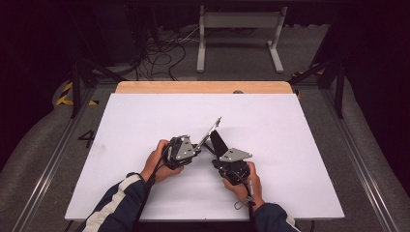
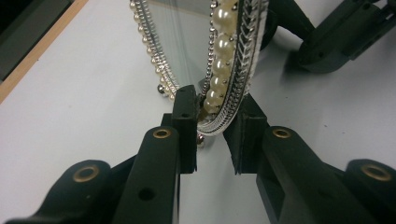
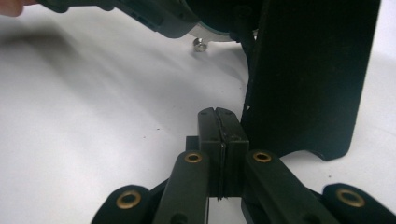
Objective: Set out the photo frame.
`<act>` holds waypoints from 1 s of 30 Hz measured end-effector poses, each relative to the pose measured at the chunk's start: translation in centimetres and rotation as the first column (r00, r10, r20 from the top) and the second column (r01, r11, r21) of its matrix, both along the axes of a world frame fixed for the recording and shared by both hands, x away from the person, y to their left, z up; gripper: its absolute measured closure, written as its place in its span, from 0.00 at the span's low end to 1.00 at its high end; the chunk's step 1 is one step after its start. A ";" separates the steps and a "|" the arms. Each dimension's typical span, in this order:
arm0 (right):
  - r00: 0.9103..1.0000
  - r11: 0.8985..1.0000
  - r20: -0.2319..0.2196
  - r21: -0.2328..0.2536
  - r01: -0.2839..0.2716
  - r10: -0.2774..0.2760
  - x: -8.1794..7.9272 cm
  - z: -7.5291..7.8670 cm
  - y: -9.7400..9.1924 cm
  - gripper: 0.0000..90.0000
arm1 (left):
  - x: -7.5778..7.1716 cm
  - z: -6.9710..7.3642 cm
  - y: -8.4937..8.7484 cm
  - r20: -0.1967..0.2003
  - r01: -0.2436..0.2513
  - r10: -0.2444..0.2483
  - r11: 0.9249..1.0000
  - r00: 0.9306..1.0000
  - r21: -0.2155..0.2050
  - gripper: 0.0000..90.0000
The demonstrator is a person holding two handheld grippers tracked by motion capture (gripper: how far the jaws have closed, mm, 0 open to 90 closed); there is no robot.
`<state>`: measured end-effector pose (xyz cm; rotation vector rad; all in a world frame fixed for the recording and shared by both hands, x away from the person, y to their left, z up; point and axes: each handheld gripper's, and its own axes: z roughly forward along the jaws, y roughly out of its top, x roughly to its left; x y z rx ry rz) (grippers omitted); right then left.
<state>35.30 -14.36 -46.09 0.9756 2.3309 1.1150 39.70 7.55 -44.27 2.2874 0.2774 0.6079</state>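
- Looks like the step in hand is standing a pearl-rimmed mirror (image 2: 224, 60) up on the white bench (image 1: 290, 145), just short of centre, about 6 o'clock.
- Left gripper (image 2: 212, 126) is nearly closed, pinching the mirror's lower rim.
- Right gripper (image 3: 219, 135) is fully closed on nothing, just beside the black back stand (image 3: 308, 74), at its 9 o'clock.
- Next I'd guess: nudge the stand out, gently, before letting go.

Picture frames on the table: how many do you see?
1. The pearl-edged frame stands mid-table, its lower rim clamped in the left claw; the shut right claw sits beside its black back stand.
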 end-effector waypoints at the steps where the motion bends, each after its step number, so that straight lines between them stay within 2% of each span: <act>1: 1.000 1.000 -0.003 0.001 0.002 -0.002 0.1 0.0 -0.1 1.00 | -0.1 0.0 -0.1 0.008 0.003 -0.003 1.000 1.000 0.003 0.83; 7: 1.000 1.000 -0.007 0.001 0.012 -0.012 0.4 0.0 -0.7 1.00 | -0.6 0.1 -0.3 0.005 0.007 -0.007 1.000 1.000 0.005 0.82; 8: 1.000 1.000 -0.007 -0.002 0.013 -0.013 0.5 0.0 -0.8 1.00 | -0.7 0.1 -0.4 0.014 0.015 -0.015 1.000 1.000 0.008 0.82; 13: 1.000 1.000 0.005 -0.006 0.018 -0.018 0.6 0.1 -1.2 1.00 | -0.9 0.2 -0.6 0.004 0.017 -0.017 1.000 1.000 0.002 0.81; 19: 1.000 1.000 0.013 -0.013 0.023 -0.022 0.7 0.1 -1.3 1.00 | -0.8 0.1 -0.6 -0.020 0.016 -0.016 0.999 1.000 -0.029 0.80; 22: 1.000 1.000 0.016 -0.001 0.017 -0.017 0.5 0.5 -1.4 0.98 | -0.7 -0.4 -0.9 -0.049 -0.016 0.014 0.999 0.999 -0.049 0.77; 24: 1.000 1.000 0.019 -0.003 0.011 -0.011 0.4 0.6 -1.4 0.98 | -0.6 -0.6 -1.1 -0.053 -0.030 0.027 0.999 0.998 -0.046 0.69; 25: 1.000 1.000 0.029 -0.014 0.010 -0.010 0.1 0.8 -1.6 0.99 | -0.7 -1.0 -1.4 -0.042 -0.049 0.048 0.998 0.998 -0.028 0.68; 27: 0.999 1.000 0.046 -0.028 0.006 -0.005 -0.3 1.0 -1.8 0.99 | -0.7 -0.9 -1.4 -0.037 -0.056 0.055 0.998 0.998 -0.037 0.70; 28: 0.999 1.000 0.046 -0.023 0.002 -0.001 -0.5 1.2 -2.0 0.99 | -0.6 -0.9 -1.2 -0.047 -0.055 0.052 0.997 0.998 -0.048 0.72; 30: 0.999 1.000 0.049 -0.020 -0.003 0.004 -0.6 1.2 -2.1 0.99 | -0.5 -0.9 -1.1 -0.044 -0.049 0.046 0.997 0.998 -0.053 0.75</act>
